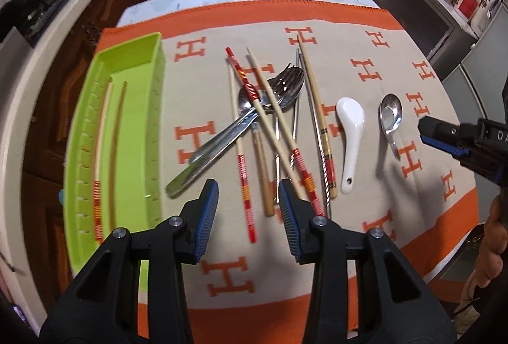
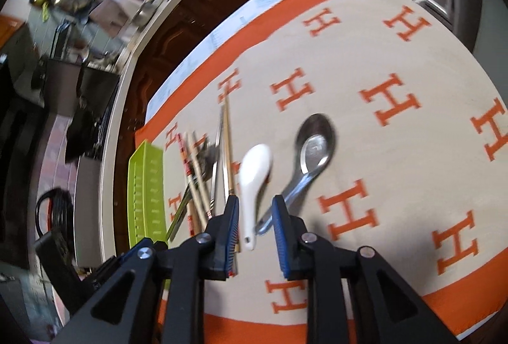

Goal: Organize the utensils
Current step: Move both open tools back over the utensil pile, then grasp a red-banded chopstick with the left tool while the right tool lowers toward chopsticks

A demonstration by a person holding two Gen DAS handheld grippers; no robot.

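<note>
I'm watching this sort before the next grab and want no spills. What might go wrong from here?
1. The left tool is open over crossed red-banded chopsticks lying on the steel spoons and fork; lifting one may drag or flick its neighbours.
2. The right tool is open around the white ceramic spoon's handle, with the short steel spoon's handle close beside it; closing may catch both.
3. The glazed ceramic may slip from the grip.

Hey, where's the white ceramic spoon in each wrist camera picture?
Left wrist: white ceramic spoon right of centre, left of the short metal spoon.
Right wrist: centre, between the open right gripper's fingers, handle nearest.
Shared landmark: green tray, far left.
</note>
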